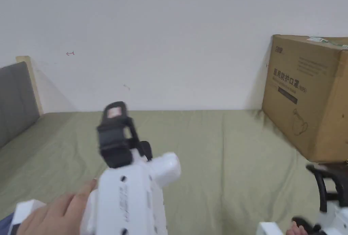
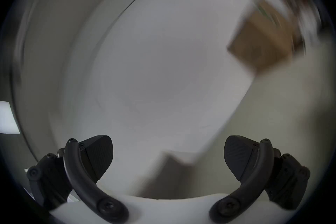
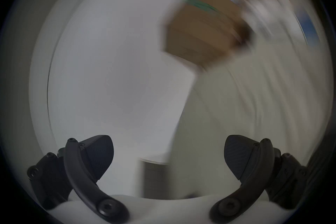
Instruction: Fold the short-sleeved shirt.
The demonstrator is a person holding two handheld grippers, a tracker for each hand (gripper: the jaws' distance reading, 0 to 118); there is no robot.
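Both grippers, left [image 2: 168,157] and right [image 3: 169,157], have jaws wide apart and hold nothing. A box [image 1: 307,96] stands at right on the bed [image 1: 210,150].

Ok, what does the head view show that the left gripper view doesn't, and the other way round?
Head view adds: a hand gripping the white body of the left tool, and the right tool at the lower right corner. Left gripper view adds: the left tool's two jaws from behind, spread wide with nothing between them; the background is motion-blurred. Shared: the cardboard box, the white wall and the green bed sheet.
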